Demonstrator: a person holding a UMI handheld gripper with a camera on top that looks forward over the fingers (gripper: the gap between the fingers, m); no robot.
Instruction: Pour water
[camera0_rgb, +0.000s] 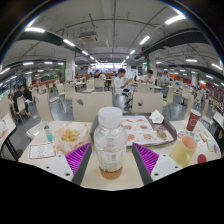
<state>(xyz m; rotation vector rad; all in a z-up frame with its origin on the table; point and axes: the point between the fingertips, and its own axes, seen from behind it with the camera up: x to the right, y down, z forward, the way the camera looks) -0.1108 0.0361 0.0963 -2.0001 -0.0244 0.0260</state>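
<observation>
In the gripper view, the fingers (111, 158) clenched a clear bottle (110, 142), their purple pads (78, 156) pressing its sides. The bottle stood upright over the table (40, 165), holding brownish liquid low inside. A cup (184, 149) sat right of it, and a tray (141, 128) lay beyond.

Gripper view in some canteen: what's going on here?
A hand-held gripper has a clear plastic bottle standing upright between its two fingers, on a table in a large canteen. Whether the pads press on it cannot be told. The cap is on, and brownish liquid sits low in the bottle. A cup stands to the right, food trays lie beyond, and people sit further back.
</observation>
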